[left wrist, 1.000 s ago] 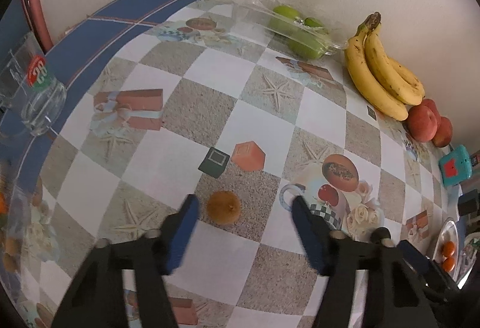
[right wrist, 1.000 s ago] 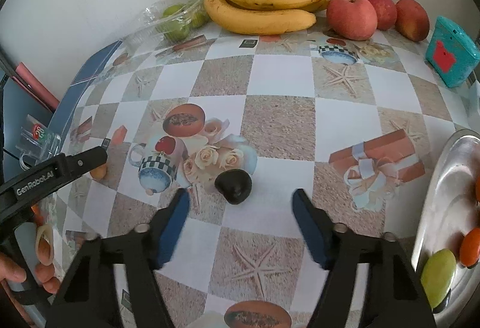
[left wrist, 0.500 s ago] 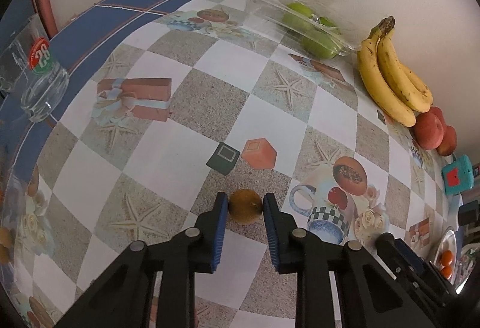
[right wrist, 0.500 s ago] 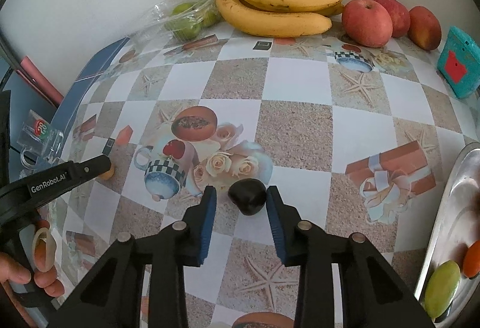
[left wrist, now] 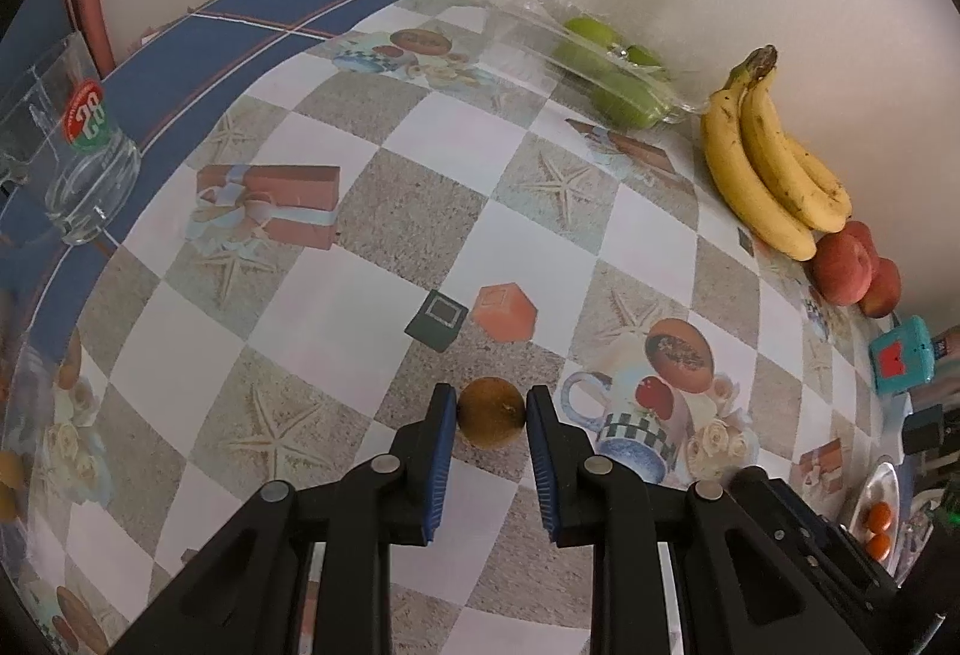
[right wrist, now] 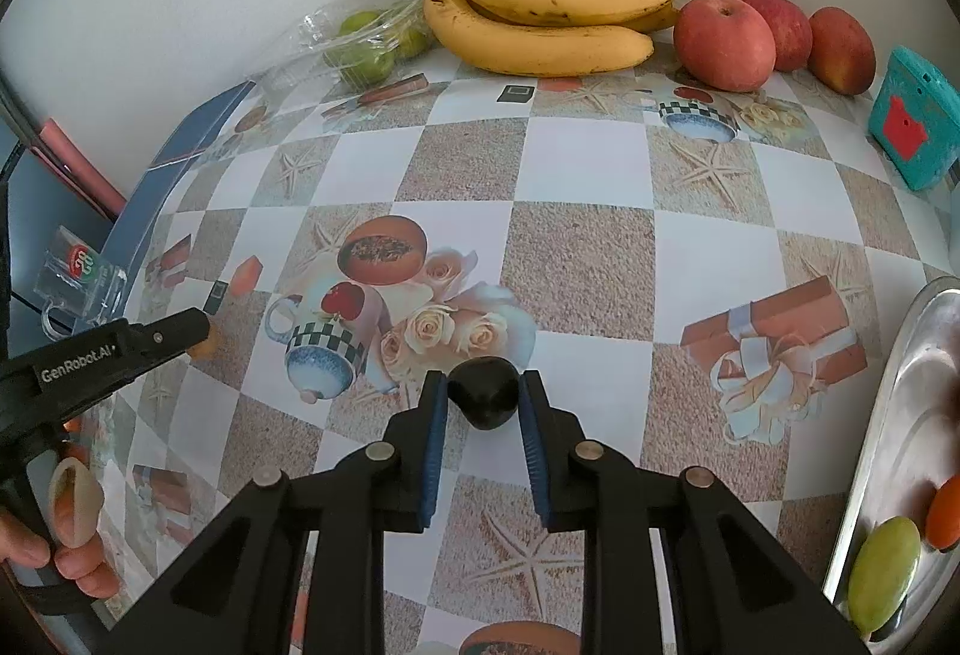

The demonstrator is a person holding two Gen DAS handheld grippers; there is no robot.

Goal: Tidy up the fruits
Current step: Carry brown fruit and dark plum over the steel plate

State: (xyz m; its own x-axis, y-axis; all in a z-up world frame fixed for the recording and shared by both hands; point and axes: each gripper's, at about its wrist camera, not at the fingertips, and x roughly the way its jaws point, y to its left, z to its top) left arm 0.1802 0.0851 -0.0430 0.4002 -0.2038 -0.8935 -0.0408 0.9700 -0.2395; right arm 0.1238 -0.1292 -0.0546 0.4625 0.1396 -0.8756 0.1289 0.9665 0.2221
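Note:
My left gripper (left wrist: 491, 412) is shut on a small brown round fruit (left wrist: 491, 411) resting on the patterned tablecloth. My right gripper (right wrist: 483, 400) is shut on a dark, nearly black fruit (right wrist: 485, 400) on the same cloth. A silver plate (right wrist: 900, 415) at the right edge holds a green fruit (right wrist: 883, 574) and an orange one (right wrist: 945, 511). Bananas (right wrist: 552, 19), red apples (right wrist: 723, 43) and a bag of green fruit (right wrist: 363, 46) lie along the wall. The left gripper's arm (right wrist: 120, 349) shows in the right wrist view.
A glass mug (left wrist: 78, 163) stands at the table's left edge on the blue border. A teal box (right wrist: 915, 133) stands at the far right near the apples. The white wall runs behind the fruit.
Both grippers have gone from wide open to shut, the left on the brown fruit and the right on the dark fruit. Both moved slightly forward.

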